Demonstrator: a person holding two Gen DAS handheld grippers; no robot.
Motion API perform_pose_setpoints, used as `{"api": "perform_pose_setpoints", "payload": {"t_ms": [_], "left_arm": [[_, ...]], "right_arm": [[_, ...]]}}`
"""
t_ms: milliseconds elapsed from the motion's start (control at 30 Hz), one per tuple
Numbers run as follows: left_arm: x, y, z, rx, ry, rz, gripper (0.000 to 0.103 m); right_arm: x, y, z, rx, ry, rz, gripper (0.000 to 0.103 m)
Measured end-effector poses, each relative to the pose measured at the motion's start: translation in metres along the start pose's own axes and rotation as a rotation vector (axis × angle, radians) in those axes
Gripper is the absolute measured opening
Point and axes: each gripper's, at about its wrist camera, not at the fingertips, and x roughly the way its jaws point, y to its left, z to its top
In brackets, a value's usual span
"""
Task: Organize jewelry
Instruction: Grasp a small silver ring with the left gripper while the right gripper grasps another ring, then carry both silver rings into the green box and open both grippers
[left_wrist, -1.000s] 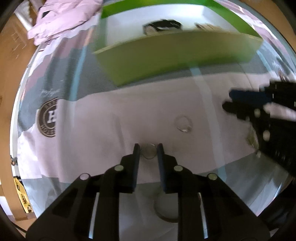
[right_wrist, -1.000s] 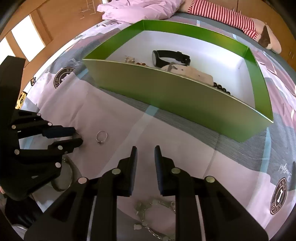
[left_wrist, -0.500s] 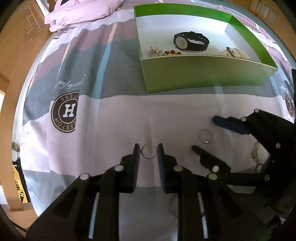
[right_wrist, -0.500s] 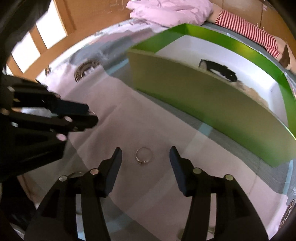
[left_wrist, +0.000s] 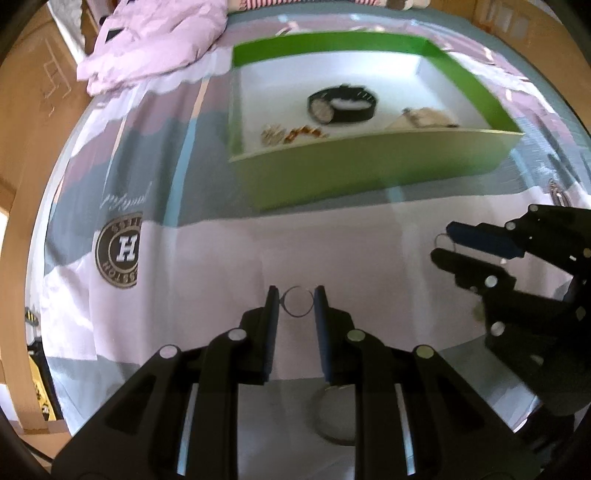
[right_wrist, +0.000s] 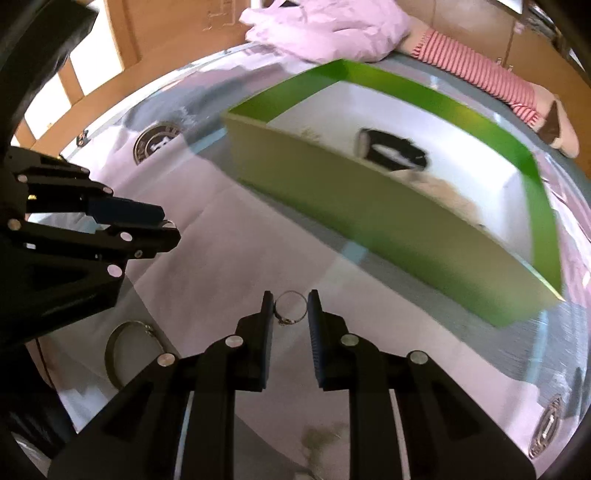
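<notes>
My left gripper (left_wrist: 296, 302) is shut on a thin silver ring (left_wrist: 297, 301) and holds it above the bedsheet. My right gripper (right_wrist: 290, 308) is shut on a second ring with a small stone (right_wrist: 290, 310); it also shows in the left wrist view (left_wrist: 441, 249) at the right. A green box (left_wrist: 369, 173) with a white floor lies ahead; it holds a black watch (left_wrist: 341, 105), a beige strap (left_wrist: 424, 117) and small earrings (left_wrist: 291, 133). The left gripper shows in the right wrist view (right_wrist: 162, 230) at the left.
A metal bangle (right_wrist: 131, 352) lies on the sheet under the left gripper, also seen low in the left wrist view (left_wrist: 332, 417). A chain bracelet (right_wrist: 319, 439) lies below my right gripper. Pink bedding (left_wrist: 155, 40) and a striped toy (right_wrist: 480, 70) lie beyond the box.
My right gripper has closed on the stone ring and lifted it off the sheet. My left gripper has kept hold of its ring and moved nearer the box.
</notes>
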Motion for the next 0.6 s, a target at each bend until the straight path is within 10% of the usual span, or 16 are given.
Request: {"api": "perform_pose_setpoints", "payload": {"t_ms": [600], "left_arm": [[-0.032,-0.015,0.01,0.0,-0.158,-0.001,0.019]], "right_arm": [[-0.065,-0.022,0.008,0.021,-0.145,-0.068,0.019]]}}
